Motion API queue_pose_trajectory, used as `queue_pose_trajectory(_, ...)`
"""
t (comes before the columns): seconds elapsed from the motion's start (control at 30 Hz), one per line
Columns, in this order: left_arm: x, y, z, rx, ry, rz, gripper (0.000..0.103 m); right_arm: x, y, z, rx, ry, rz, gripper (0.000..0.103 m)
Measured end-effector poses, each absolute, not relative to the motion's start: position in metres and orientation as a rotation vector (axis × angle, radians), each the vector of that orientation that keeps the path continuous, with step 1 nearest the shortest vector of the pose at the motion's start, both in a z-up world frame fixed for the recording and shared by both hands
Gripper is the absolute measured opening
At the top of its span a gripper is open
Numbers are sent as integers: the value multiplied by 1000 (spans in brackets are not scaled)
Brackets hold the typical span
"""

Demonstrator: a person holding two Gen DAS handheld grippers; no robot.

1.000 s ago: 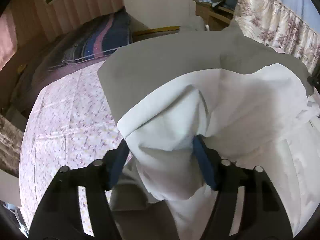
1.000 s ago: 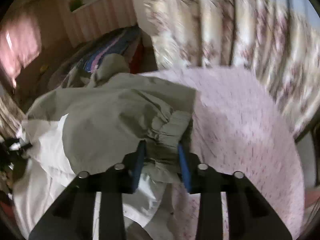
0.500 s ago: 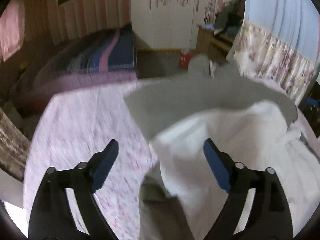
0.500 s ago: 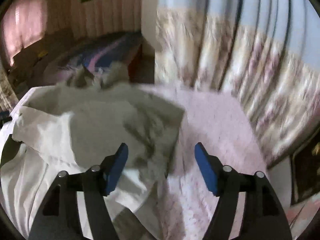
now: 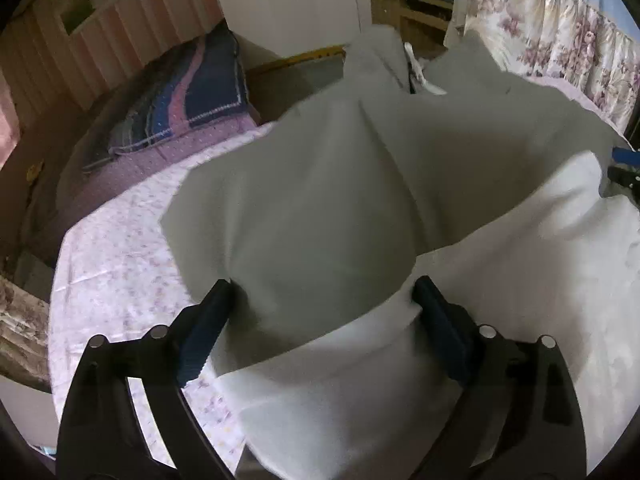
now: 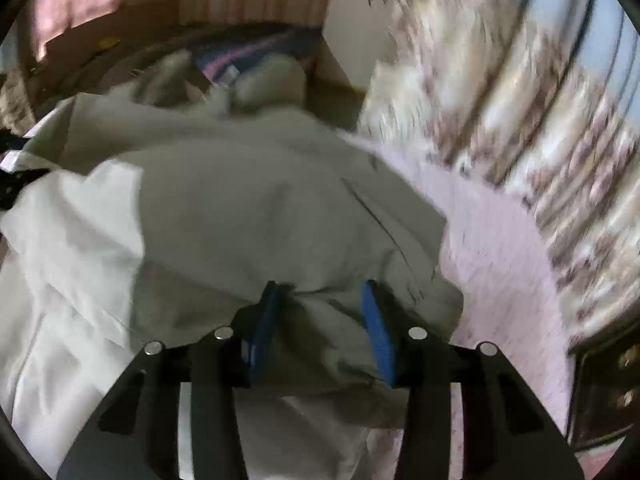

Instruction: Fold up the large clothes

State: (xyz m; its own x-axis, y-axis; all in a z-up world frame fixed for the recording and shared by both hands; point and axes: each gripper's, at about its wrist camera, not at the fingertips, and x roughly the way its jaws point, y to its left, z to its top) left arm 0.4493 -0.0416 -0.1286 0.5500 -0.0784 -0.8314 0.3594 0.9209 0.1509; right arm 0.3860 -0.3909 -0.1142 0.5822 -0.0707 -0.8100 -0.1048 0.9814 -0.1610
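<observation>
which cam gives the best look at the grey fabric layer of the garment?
Left wrist: the grey fabric layer is sharp, spread wide over the white lining, with the left claw around its edge. Right wrist shows the same layer, motion-blurred, bunched between the right claw fingers.

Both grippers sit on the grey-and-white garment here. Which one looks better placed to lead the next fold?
Probably the right gripper: its jaws are narrowed on a bunched grey edge of the garment. The left gripper is spread wide, cloth lying loose between its fingers, so it must close first.
</observation>
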Motion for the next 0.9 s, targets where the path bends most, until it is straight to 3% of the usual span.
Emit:
queue_pose_trajectory(0.07,455,-43,-134,319,956,-251,100,384,-389,-114,-216,954,16,42)
queue_pose_trajectory(0.17,444,-36,-121,284,937,-239,99,365,-390,-85,-182,894,44,45)
queue_pose_trajectory(0.2,437,-32,-114,274,923,-237,99,356,-391,-74,-162,863,52,50)
queue_pose_trajectory(0.23,426,-26,-103,265,894,-234,100,339,-395,-55,-133,806,61,64)
queue_pose_trajectory(0.3,403,-14,-85,255,842,-204,100,308,-403,-30,-97,701,51,79)
queue_pose_trajectory(0.5,320,27,-47,200,730,-121,100,230,-423,-1,-34,581,-10,100)
queue_pose_trajectory(0.63,264,38,-44,186,670,-96,100,182,-417,1,-72,509,-126,101)
queue_pose_trajectory(0.9,207,56,-67,44,721,-76,100,127,-402,-6,-70,477,-248,101)
